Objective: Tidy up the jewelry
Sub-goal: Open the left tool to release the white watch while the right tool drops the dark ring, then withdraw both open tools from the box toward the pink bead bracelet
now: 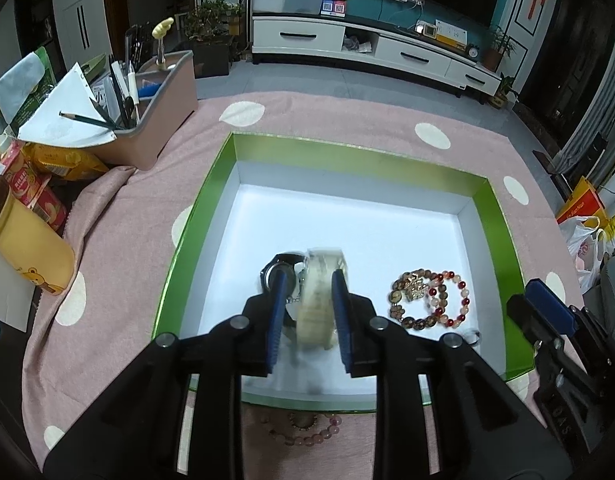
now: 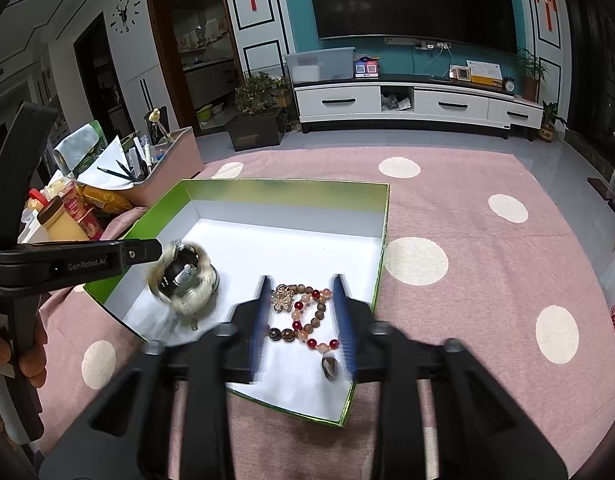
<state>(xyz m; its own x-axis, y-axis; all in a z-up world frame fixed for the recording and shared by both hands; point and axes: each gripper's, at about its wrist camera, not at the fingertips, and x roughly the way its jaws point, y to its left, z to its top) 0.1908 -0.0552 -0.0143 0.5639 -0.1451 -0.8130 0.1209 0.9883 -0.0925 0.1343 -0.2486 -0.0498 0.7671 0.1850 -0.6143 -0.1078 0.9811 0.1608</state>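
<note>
Left gripper [image 1: 307, 312] has the pale bangle [image 1: 321, 300] between its pads over the box [image 1: 347, 152], beside the watch [image 1: 277, 270]; grip looks loose. I'd lower flat, then release. Right gripper [image 2: 303, 320] is wide apart, holding nothing, above the bead bracelets [image 2: 307, 320].

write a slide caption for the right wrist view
Open right gripper hovers over beaded bracelets in the green box; left gripper beside a pale bangle.
</note>
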